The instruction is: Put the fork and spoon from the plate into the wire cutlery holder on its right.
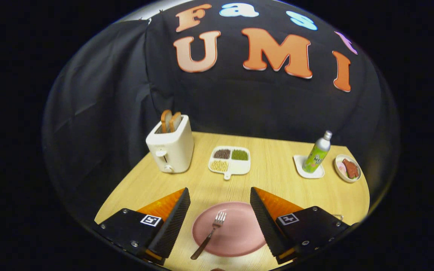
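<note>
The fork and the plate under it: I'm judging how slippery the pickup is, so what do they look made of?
The fork looks like metal: pale, shiny tines, with a darker handle that could be shadowed. The plate is matte pink, likely plastic or glazed ceramic; the look leaves that open. The tool is open above them.

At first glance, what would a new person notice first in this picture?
The open gripper hangs over the pink plate, and a fork lies between its fingers, handle off the rim. Beyond the fingers stand a white toaster holding bread, a divided tray of beans, and a green bottle.
</note>
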Tool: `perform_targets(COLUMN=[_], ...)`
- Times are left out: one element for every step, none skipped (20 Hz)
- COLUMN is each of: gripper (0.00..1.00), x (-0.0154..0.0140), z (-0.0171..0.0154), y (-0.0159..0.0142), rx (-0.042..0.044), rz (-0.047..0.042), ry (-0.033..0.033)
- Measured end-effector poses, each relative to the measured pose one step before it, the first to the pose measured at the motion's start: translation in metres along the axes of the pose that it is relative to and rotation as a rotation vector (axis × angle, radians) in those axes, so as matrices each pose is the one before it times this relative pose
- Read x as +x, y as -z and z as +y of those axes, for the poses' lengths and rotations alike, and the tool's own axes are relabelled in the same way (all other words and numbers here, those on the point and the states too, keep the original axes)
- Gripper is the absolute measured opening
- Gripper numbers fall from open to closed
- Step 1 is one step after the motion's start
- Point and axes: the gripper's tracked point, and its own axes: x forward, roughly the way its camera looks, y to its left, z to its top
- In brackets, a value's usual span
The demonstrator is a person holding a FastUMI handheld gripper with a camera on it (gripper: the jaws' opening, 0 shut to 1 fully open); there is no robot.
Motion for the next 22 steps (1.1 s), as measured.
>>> perform_targets(gripper=[0.96, 0.96, 0.96, 0.96, 0.95, 0.95, 0.94, 0.92, 0.90, 0.87, 0.82, 0.80, 0.75, 0.71, 0.63, 0.58, 0.50, 0.42, 0.35, 0.29, 0.22, 0.19], x=[0.00530, 0.00483, 0.00658, 0.00638, 0.00558, 0.00551, 0.00475, 0.00328, 0.00253, 0.00175, 0.00310, 0.00632, 0.00308, 0.00118, 0.00175, 0.00226, 0.00194, 0.00205, 0.00174, 0.00139, 0.00112, 0.00164], z=[0.00142, 0.00159, 0.00106, -0.00106, 0.00085, 0.00160, 0.00194, 0.00015, 0.00213, 0.00289, 0.00269, 0.00222, -0.00110, -0.00282, 0.00258, 0.00228, 0.00060, -0.00230, -0.00119, -0.00039, 0.00001, -0.00200], y=[0.01401, 0.01396, 0.01246, 0.01461, 0.01272, 0.01043, 0.00765, 0.00697, 0.00556, 0.00730, 0.00549, 0.00709, 0.00516, 0.00628, 0.00177, 0.00215, 0.00275, 0.00525, 0.00555, 0.00549, 0.00182, 0.00135], rx=[0.00322, 0.00172, 0.00341, 0.00079, 0.00559, 0.00940, 0.00632, 0.00068, -0.00546, -0.00924, -0.01124, -0.00756, -0.00295, 0.00391, 0.00727, 0.01213, -0.00404, -0.01499, -0.01083, -0.00695, -0.00059, 0.00012], rz=[0.04861, 0.04749, 0.04159, 0.05030, 0.04562, 0.03500, 0.02850, 0.02707, 0.02399, 0.02079, 0.01450, 0.01477, 0.02135, 0.02752, 0.01025, 0.00732, 0.01114, 0.01338, 0.01626, 0.01529, -0.00006, -0.00554], ry=[-0.00225, -0.00211, -0.00185, 0.00356, -0.00316, -0.00164, -0.00916, -0.00509, -0.00424, 0.00179, -0.00093, 0.00226, 0.01497, 0.02054, -0.00776, -0.00336, 0.00291, 0.01217, 0.01136, 0.00966, 0.00230, 0.00735])
